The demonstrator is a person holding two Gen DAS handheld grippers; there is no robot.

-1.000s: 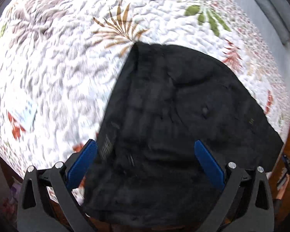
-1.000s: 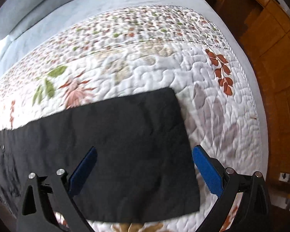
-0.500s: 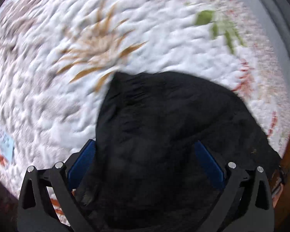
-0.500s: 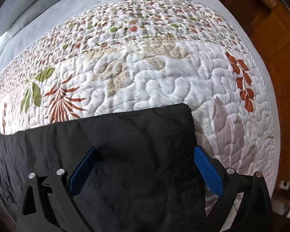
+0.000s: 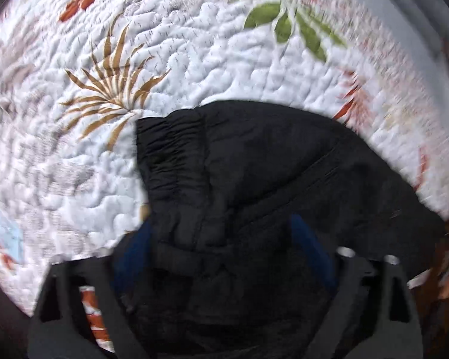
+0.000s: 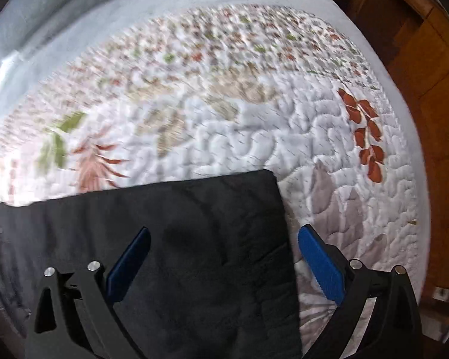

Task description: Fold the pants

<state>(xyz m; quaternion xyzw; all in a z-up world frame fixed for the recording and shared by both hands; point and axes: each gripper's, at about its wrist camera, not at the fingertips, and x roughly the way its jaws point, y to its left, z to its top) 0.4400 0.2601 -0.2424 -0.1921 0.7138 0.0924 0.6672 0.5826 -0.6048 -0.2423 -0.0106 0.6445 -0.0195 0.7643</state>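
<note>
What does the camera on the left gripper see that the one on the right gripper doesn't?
Only the left wrist view shows the gathered elastic waistband of the black pants, with a brown palm-leaf print beside it. There the left gripper is closing over bunched fabric, its blue fingers partly sunk in it.

Only the right wrist view shows the flat, square leg end, the wooden furniture past the bed, and the right gripper wide open, straddling the hem's side edge.

Both show the black pants lying on the quilted floral bedspread.
</note>
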